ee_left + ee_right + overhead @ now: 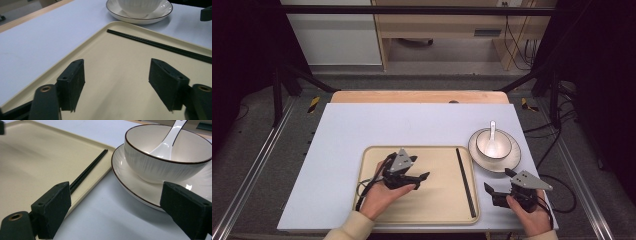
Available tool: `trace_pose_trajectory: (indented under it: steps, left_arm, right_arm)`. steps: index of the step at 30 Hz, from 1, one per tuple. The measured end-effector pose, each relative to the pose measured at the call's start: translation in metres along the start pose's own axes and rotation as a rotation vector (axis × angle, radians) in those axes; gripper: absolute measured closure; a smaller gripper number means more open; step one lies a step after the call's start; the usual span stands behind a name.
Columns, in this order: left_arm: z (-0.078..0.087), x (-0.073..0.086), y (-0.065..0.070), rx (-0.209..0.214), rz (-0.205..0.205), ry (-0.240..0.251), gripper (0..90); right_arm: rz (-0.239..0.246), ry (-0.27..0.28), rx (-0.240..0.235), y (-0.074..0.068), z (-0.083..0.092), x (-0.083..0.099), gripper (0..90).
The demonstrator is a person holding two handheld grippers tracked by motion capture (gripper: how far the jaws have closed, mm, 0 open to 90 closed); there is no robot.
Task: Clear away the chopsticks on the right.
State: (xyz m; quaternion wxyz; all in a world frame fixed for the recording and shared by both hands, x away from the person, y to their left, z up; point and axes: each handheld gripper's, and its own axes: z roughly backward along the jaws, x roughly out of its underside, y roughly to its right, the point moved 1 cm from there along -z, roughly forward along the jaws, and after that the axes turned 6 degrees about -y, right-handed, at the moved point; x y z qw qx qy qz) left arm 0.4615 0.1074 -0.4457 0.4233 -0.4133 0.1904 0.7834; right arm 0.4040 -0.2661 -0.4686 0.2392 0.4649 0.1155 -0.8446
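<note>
A beige tray (pixel 437 200) lies at the front middle of the table, with a pair of black chopsticks (pixel 465 181) along its right side. My left gripper (pixel 419 169) hovers over the tray's middle, open, with nothing between its jaws (pixel 117 85). The chopsticks (pixel 160 46) lie beyond it. To the right of the tray, a white bowl (pixel 504 145) stands on a white plate (pixel 492 165) with a white spoon (pixel 491 137) in it. My right gripper (pixel 499 180) is near the front edge, just in front of the plate, open and empty (pixel 115 207), between the chopsticks (pixel 87 171) and the bowl (pixel 160 170).
A pale blue-grey mat (pixel 362 130) covers the table; its wooden far edge (pixel 417 96) shows behind. Dark frame posts stand at both sides. The mat's left half and far part are bare.
</note>
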Motion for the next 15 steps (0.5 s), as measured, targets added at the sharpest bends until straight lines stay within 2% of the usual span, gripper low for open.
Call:
trace_pose_trajectory:
  steps: [6,8,12,15]
  left_arm:
    - [0.046,0.032,-0.021,-0.068,0.035,0.055,13.7]
    - [0.061,0.045,-0.028,-0.084,0.043,0.087,9.6]
    - [0.087,0.071,-0.040,-0.131,0.066,0.153,7.0]
    - [0.104,0.090,-0.047,-0.165,0.103,0.220,6.6]
  right_arm:
    - [-0.013,0.016,0.015,0.003,0.002,0.000,9.9]
    - [-0.017,0.021,0.021,0.005,0.002,0.001,9.9]
    - [-0.036,0.052,0.025,0.008,0.004,0.001,9.4]
    - [-0.053,0.071,0.037,0.011,0.005,0.001,8.9]
